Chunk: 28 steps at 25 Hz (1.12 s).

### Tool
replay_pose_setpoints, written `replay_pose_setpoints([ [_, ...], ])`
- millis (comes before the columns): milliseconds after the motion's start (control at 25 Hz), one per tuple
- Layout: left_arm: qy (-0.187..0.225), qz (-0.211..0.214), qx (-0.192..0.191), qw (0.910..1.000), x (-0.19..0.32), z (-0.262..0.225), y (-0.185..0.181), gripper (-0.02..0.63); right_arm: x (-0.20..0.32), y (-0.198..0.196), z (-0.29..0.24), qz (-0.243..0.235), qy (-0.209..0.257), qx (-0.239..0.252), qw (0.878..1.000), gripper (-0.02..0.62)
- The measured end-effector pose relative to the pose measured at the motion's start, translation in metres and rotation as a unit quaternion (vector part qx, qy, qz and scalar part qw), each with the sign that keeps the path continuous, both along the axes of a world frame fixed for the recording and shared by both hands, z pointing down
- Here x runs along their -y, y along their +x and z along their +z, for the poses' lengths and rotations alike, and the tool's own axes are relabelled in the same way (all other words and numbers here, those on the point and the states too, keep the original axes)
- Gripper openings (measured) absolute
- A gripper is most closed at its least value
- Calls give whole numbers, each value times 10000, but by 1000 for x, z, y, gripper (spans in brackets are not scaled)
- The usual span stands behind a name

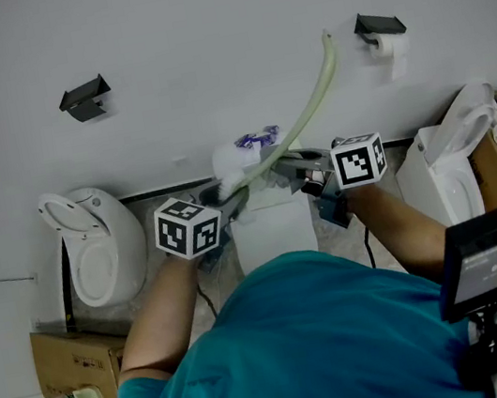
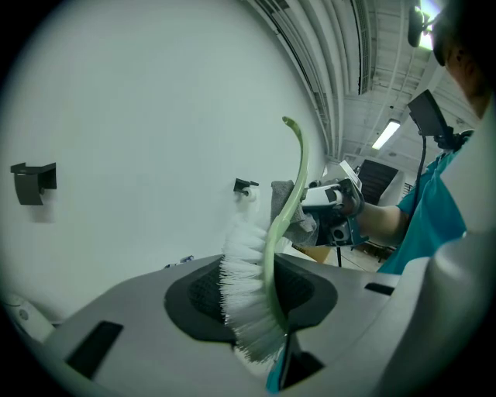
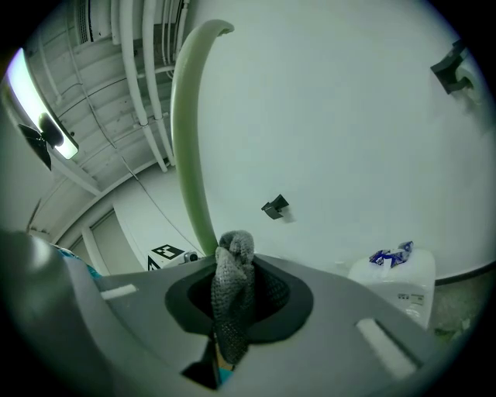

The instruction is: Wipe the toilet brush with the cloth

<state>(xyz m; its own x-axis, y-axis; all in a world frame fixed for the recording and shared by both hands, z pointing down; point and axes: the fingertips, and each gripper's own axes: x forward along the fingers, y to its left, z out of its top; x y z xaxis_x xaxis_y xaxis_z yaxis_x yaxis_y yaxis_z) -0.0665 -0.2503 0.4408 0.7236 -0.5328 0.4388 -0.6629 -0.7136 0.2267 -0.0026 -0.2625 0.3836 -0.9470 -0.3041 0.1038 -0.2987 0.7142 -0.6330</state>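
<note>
Left gripper is clamped on the toilet brush at its head end, white bristles sitting between the jaws in the left gripper view. The pale green handle rises out of the grip and curves toward 1 o'clock in the head view, tip free against the white wall. Right gripper is closed on the cloth, a grey knit wad bunched between its jaws and sticking out past them. The cloth touches the low part of the handle, just above the bristles. The two grippers are near each other, the left at 9 o'clock of the right, both held up over a white toilet tank at centre. Open toilet at 9 o'clock, another toilet at 3 o'clock. Black paper holder at 10 o'clock on the wall, a second holder with a roll at 1 o'clock. Blue wrapper lies just behind the tank. Cardboard box at 8 o'clock.
</note>
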Motion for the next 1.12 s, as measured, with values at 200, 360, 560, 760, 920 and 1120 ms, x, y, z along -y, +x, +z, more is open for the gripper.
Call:
replay_pose_setpoints([
  [200,-25,-33,75,10000,1,3,-6,140,3,4,-7,52,-4,153,9999,29],
  [360,-46,-72,142,9999,2,7,-10,140,5,9,-12,112,11,246,9996,31],
  [560,-61,-109,251,9996,3,13,-15,140,9,17,-16,158,55,326,9993,30],
  [760,-26,-122,454,9989,2,18,-22,140,12,24,-23,231,115,436,9987,31],
  [920,-88,-132,602,9981,15,28,-21,140,29,36,-23,304,96,475,9984,31],
  [1120,-147,-137,764,9969,20,38,-21,140,40,47,-27,391,103,524,9978,31],
])
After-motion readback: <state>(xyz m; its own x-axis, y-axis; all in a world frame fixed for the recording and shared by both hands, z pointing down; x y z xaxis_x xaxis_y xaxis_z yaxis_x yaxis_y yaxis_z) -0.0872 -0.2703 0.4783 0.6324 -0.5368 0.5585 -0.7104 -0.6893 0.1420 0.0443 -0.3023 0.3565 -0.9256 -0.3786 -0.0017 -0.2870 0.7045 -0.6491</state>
